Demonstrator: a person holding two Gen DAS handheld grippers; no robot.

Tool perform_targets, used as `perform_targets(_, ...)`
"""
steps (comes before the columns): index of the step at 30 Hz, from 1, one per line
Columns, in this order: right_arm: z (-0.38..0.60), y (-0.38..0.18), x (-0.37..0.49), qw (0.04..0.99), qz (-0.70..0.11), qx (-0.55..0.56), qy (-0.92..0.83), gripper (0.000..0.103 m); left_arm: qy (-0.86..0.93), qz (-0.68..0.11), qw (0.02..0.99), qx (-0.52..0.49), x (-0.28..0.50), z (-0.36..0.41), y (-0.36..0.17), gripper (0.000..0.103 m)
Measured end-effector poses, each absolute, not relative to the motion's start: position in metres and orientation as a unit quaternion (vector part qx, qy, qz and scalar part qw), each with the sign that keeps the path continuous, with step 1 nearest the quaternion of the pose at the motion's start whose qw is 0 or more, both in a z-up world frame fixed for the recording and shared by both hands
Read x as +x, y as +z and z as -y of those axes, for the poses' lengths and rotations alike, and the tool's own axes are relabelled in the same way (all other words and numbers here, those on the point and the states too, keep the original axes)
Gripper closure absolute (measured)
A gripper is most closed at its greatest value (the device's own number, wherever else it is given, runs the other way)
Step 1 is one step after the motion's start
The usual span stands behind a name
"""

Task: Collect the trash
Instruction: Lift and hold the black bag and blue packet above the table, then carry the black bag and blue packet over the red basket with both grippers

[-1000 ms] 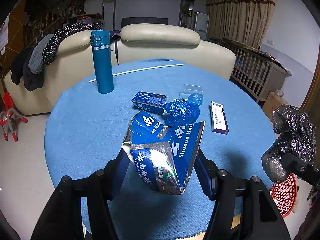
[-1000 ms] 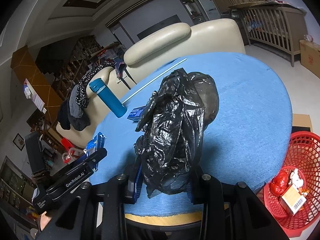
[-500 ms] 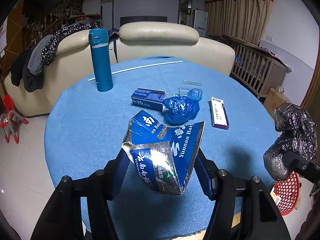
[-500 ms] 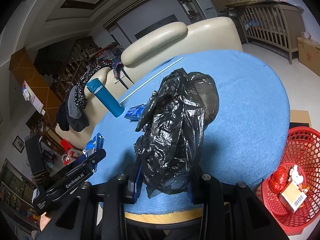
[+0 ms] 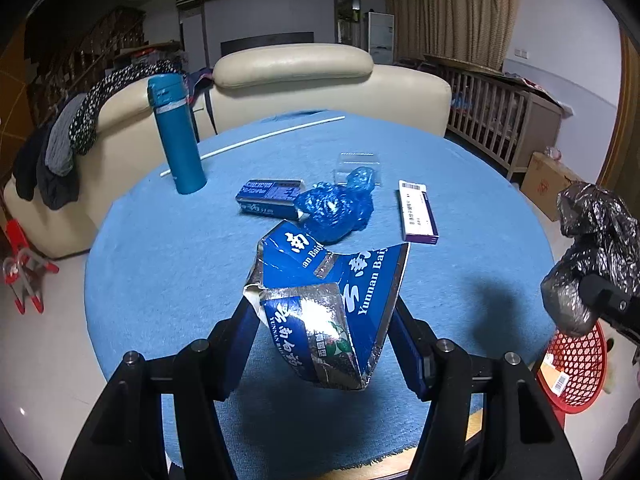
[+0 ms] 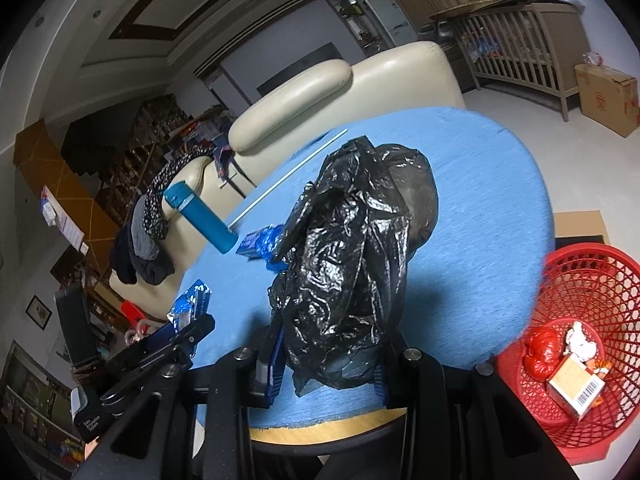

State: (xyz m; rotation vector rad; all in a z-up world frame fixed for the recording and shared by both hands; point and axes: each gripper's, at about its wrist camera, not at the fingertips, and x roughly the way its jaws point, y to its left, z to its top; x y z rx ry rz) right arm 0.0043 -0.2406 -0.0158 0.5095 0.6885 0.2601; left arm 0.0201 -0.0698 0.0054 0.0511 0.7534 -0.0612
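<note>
Left wrist view: left gripper (image 5: 326, 320) pinches a flattened, torn blue-and-silver foil-lined carton (image 5: 326, 300) between its pads, carried clear above the round table with the blue cloth (image 5: 168, 264); held by its lower half, so the printed flap sticks up and forward. Right gripper (image 6: 326, 364) is clamped tight on a crumpled black plastic bag (image 6: 356, 260), bulk of it bunched above the fingers, also off the table, near the edge closest to the red mesh plastic basket (image 6: 592, 280) on the floor. Basket already holds a red wad and a small barcoded box, so it reads as the trash bin; both hands look loaded for a drop there. Still lying on the cloth: crumpled blue plastic bag (image 5: 334, 212), touching a dark blue flat box (image 5: 270, 196), plus a white-and-purple slim box (image 5: 418, 216) just beside and a clear plastic piece (image 5: 358, 160) behind. Upright teal insulated bottle (image 5: 178, 136) and thin white rod (image 5: 256, 140) at the far side probably aren't trash. Risk: the thin bag could slip or snag on the basket rim.
</note>
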Motion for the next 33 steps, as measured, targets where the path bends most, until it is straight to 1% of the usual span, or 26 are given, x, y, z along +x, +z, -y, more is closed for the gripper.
perform_targets(7,0.243,-0.017,0.006,0.903,-0.331,0.245,0.121,0.066,-0.037,-0.355,0.933,0.038,0.018,0.079,0.014,0.038)
perform_targets(23,0.253,-0.028,-0.002,0.906,-0.333,0.241,0.103,0.066,-0.061,-0.355,0.931,0.055,0.014,0.103,0.011,0.038)
perform_targets(33,0.304,-0.049,-0.015,0.9,-0.331,0.277,0.055,0.066,-0.094,-0.359,0.925,0.083,0.013,0.144,0.006,0.038)
